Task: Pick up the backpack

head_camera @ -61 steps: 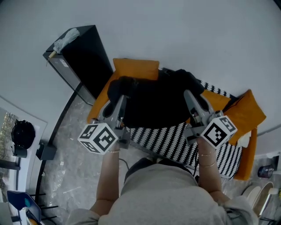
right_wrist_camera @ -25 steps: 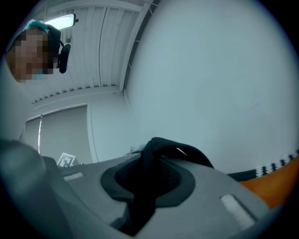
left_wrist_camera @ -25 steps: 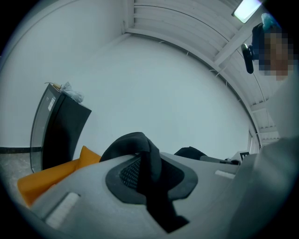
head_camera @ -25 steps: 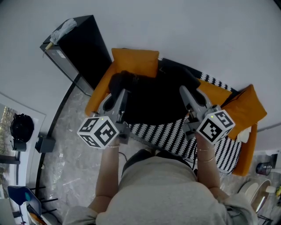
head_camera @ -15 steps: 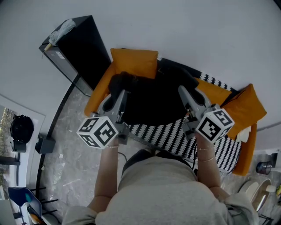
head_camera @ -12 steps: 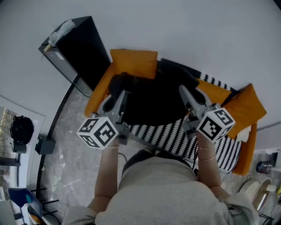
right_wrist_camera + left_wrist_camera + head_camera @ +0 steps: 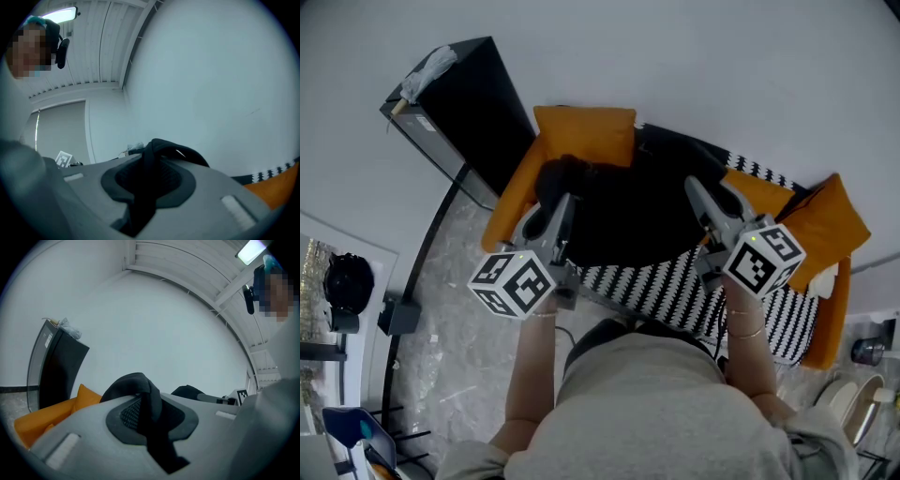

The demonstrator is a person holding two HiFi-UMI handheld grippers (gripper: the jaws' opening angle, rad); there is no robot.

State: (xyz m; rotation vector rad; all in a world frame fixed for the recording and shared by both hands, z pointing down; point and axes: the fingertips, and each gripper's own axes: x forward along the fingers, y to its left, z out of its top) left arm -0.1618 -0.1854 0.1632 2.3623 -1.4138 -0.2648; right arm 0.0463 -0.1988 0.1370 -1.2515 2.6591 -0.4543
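The black backpack (image 7: pixel 628 214) hangs between my two grippers, in front of an orange sofa (image 7: pixel 508 208). At its left top corner my left gripper (image 7: pixel 559 195) is shut on a fold of its black fabric (image 7: pixel 136 383). The fabric runs down between the dark pads (image 7: pixel 129 414). My right gripper (image 7: pixel 703 193) is shut on the right top corner, where a black strap (image 7: pixel 169 149) sits pinched between its pads (image 7: pixel 165 180). Both grippers point level toward the white wall. The backpack's lower part is hidden behind the grippers and arms.
A black-and-white striped cover (image 7: pixel 661 292) lies over the sofa seat. One orange cushion (image 7: pixel 585 136) is at the back left, another (image 7: pixel 831 231) at the right. A tall black cabinet (image 7: pixel 473 111) stands left of the sofa. A white wall is close behind.
Both grippers keep their hold and their place. Only the head view has shifted slightly.
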